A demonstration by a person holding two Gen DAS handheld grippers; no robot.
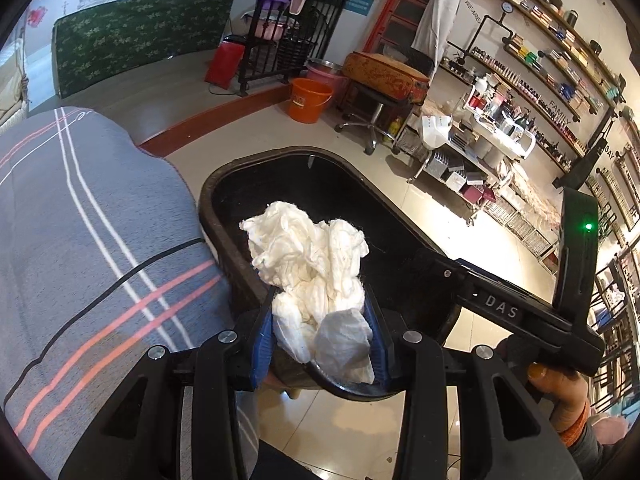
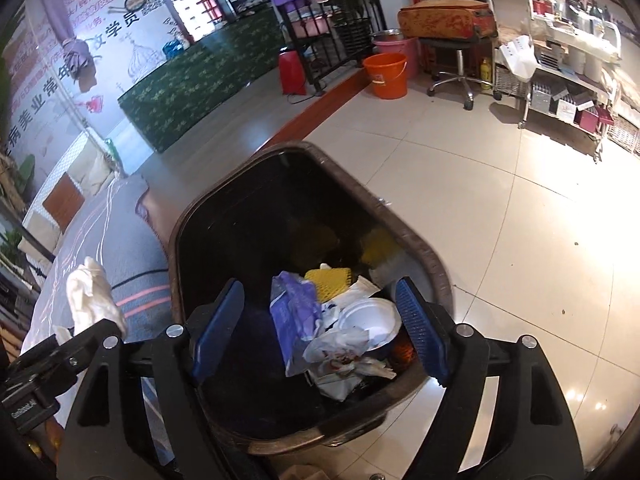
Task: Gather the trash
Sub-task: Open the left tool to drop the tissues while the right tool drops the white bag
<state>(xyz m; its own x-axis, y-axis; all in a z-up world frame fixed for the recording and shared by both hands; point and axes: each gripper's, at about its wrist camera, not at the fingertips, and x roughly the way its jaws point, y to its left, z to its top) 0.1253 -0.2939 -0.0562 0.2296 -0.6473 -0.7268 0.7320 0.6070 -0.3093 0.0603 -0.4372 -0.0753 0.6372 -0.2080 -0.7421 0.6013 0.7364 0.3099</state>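
My left gripper [image 1: 322,312] is shut on a crumpled white tissue wad [image 1: 308,256] and holds it over the open mouth of a dark brown trash bin [image 1: 236,168]. In the right wrist view the same bin [image 2: 420,240] holds several pieces of trash: a purple wrapper [image 2: 292,312], a yellow foam net [image 2: 330,280] and a white bowl [image 2: 372,316]. My right gripper [image 2: 320,332] is open and empty just above the bin's near side. The tissue wad [image 2: 90,296] and the left gripper show at the left edge of that view.
A bed with a grey striped cover [image 1: 80,220] lies left of the bin. An orange bucket [image 1: 310,100], a stool with a suitcase [image 1: 384,76] and a white trolley of bottles [image 1: 488,136] stand further off on the tiled floor [image 2: 520,220].
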